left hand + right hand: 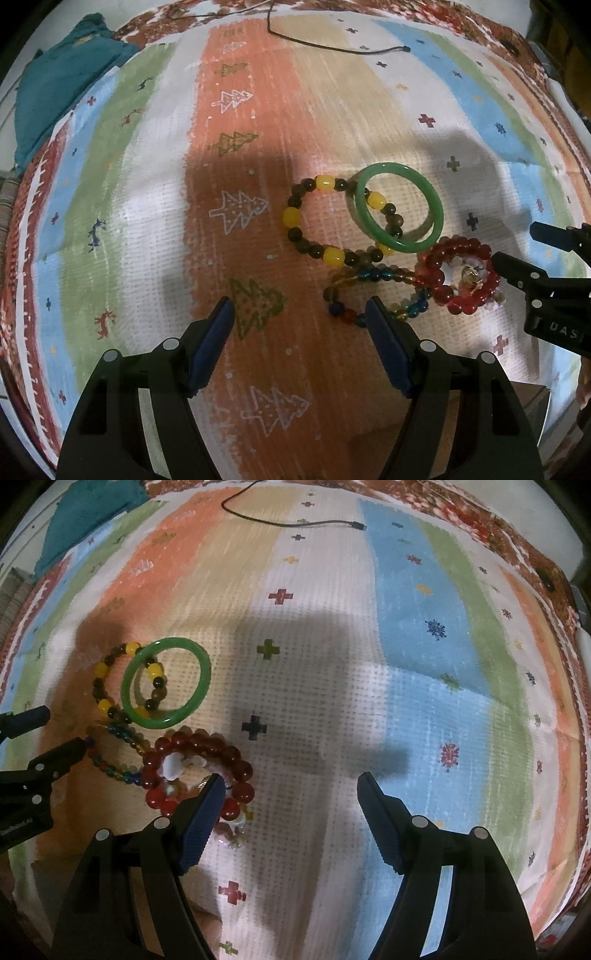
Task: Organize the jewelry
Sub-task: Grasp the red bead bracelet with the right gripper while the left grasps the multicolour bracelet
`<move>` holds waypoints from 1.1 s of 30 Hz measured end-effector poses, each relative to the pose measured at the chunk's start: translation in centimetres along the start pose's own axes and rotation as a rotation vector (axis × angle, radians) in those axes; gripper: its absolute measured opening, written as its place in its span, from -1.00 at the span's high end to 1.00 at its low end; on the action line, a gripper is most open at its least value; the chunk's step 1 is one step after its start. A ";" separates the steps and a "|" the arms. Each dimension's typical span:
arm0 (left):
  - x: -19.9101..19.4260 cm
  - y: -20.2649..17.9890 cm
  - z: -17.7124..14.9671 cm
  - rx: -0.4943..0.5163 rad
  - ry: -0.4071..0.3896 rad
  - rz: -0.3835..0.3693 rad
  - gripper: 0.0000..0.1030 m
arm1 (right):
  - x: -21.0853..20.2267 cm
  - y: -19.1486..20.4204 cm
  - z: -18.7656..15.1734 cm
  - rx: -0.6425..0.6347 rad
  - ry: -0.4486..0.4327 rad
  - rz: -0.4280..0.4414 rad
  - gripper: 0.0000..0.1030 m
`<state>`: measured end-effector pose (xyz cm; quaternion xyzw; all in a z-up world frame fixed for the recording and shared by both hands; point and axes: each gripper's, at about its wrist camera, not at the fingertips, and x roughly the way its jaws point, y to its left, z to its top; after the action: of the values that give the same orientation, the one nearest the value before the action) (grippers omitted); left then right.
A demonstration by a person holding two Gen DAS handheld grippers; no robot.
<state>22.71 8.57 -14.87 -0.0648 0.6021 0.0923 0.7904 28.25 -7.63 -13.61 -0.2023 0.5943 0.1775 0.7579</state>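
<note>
handling: green bangle (400, 206) rigid, smooth, likely slippery and breakable, best pinched across its rim; beaded bracelets limp, light | position: tangled pile on striped cloth (147, 221), bangle overlapping yellow-bead bracelet (328, 221) | left gripper (299, 314) released, empty, pile just beside its right finger | right gripper (290, 794) released, empty, left finger over red-bead bracelet (192, 760)

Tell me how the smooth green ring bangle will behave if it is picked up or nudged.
The smooth green ring bangle looks like one solid glossy hoop, so it probably stays rigid and may slip between pads. It rests partly on the dark-and-yellow beaded bracelet, so a nudge would likely slide it off or drag those beads. Set on edge, its round shape could roll across the striped cloth.
</note>
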 end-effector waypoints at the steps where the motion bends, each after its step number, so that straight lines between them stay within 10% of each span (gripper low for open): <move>1: 0.1 -0.1 0.1 0.006 0.002 0.000 -0.41 | 0.1 0.0 0.0 -0.003 0.003 -0.001 -0.43; 16: 3.0 0.2 1.3 0.027 0.034 0.020 -0.38 | 3.0 0.0 1.7 -0.067 0.000 -0.036 -0.34; 21: 3.2 0.3 1.8 0.028 0.032 0.012 -0.01 | 2.7 0.7 1.8 -0.083 -0.008 -0.025 0.02; 25: 3.2 0.3 1.8 0.026 0.030 0.016 0.40 | 2.4 1.1 2.0 -0.080 -0.025 -0.030 0.72; 27: 3.1 0.4 1.8 0.018 0.033 0.021 0.76 | 2.5 1.1 2.0 -0.080 -0.029 -0.027 0.72; 33: 2.6 0.2 1.6 0.011 0.030 0.016 0.82 | 1.5 1.3 1.4 -0.069 -0.043 -0.020 0.73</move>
<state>24.80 9.23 -16.94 -0.0570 0.6150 0.0943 0.7808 29.11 -5.76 -14.86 -0.2303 0.5693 0.1947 0.7648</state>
